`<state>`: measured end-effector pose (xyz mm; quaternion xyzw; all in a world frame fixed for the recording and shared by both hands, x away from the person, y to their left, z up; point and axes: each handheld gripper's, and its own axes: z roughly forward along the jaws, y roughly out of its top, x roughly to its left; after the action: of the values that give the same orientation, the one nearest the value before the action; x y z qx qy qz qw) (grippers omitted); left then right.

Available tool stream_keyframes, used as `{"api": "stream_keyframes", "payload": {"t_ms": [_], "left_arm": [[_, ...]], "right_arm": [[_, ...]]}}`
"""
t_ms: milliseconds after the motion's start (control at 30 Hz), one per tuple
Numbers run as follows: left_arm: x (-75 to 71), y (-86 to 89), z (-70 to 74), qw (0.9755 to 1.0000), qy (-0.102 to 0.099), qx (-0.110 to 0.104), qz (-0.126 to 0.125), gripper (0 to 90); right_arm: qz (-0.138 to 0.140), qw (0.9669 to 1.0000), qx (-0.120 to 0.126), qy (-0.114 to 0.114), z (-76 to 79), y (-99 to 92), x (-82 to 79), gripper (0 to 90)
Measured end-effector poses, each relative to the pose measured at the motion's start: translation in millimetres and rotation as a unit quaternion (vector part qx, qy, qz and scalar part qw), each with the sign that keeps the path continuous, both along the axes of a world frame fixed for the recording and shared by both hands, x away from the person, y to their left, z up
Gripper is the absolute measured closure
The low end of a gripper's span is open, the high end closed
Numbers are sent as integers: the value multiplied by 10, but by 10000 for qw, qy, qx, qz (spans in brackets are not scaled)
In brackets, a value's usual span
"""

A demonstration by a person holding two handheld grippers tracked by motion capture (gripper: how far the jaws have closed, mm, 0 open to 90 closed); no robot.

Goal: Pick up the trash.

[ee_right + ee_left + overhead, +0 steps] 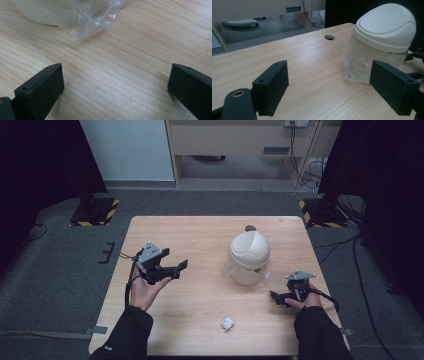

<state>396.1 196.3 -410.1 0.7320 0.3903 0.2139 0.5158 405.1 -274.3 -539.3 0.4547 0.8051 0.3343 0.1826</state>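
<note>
We see a wooden tabletop (200, 320) from above, with our two forearms entering from the bottom of the frame. A small cream bin with a domed swing lid (249, 257) stands right of centre, a clear plastic liner (85, 22) spilling out at its base. A crumpled white paper ball (228, 323) lies near the bottom edge, below and left of the bin.

Our left tongs (172, 270) hover at middle left, spread wide and holding nothing, aimed toward the bin. Our right tongs (276, 296) sit low at lower right, just beside the bin, also wide apart and empty.

We judge the paper is meant for the bin. To do that well, we should turn the right tongs down toward the ball, close on its middle, and let the left tongs steady the light bin.

The bin's inside is hidden, its label is too small to read, and the liner's edges blur into the wood.
</note>
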Motion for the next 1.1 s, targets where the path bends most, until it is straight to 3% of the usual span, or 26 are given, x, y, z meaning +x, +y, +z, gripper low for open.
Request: {"api": "stream_keyframes", "payload": {"t_ms": [533,800,1100], "left_arm": [[145,-526,149,9981,-224,62,-572,170],[234,-734,170,9970,-221,-39,-738,170],[330,-993,177,9941,-220,57,-1062,165]], "right_arm": [[8,10000,0,1,0,-1,1,7],[8,10000,0,2,0,0,1,7],[9,10000,-1,1,0,-1,1,7]]}}
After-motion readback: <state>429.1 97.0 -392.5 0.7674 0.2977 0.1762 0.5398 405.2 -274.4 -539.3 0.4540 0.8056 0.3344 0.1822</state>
